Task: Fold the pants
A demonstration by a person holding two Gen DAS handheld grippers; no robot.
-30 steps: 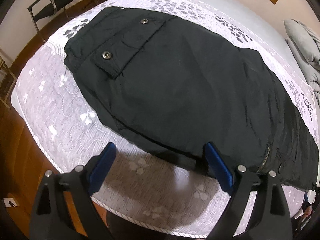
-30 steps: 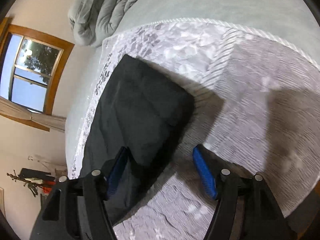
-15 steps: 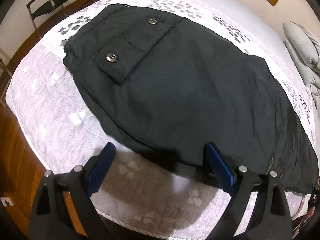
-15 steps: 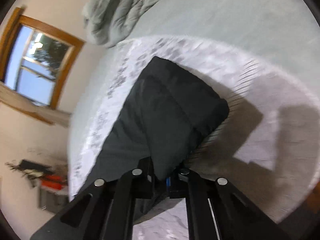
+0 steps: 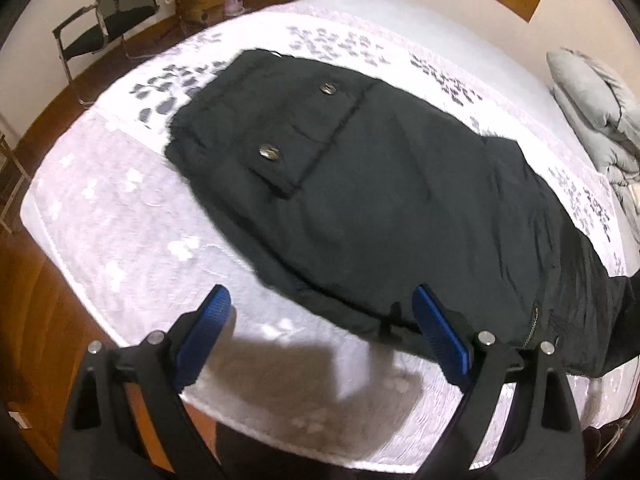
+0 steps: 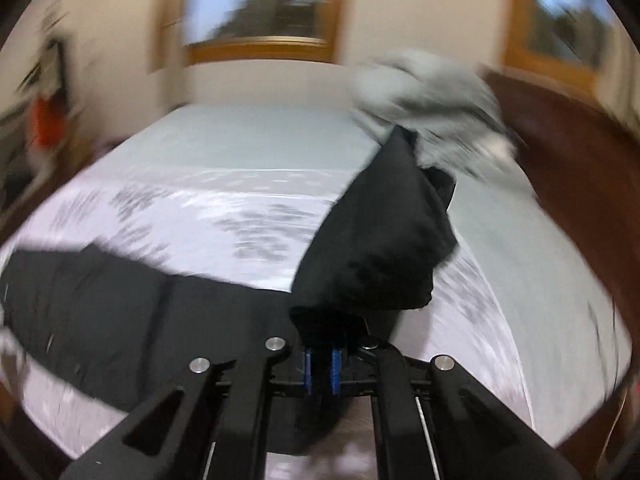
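Note:
Black pants [image 5: 380,200] lie flat on the bed, waist end with two metal buttons at the upper left in the left wrist view. My left gripper [image 5: 320,320] hovers open over the pants' near edge, blue pads apart, nothing between them. In the blurred right wrist view my right gripper [image 6: 320,364] is shut on the pants' leg end [image 6: 380,240], which hangs lifted above the bed while the rest of the pants [image 6: 120,312] stays on the cover at lower left.
The bed [image 5: 120,240] has a white patterned cover; its near edge drops to a wooden floor [image 5: 32,320]. A grey duvet [image 5: 592,96] is piled at the far right. A black chair [image 5: 104,28] stands beyond the bed's far left corner.
My right gripper closed on the leg end, then rolled and swung up and sideways, lifting the cloth off the bed. The left gripper stayed open near the pants' edge.

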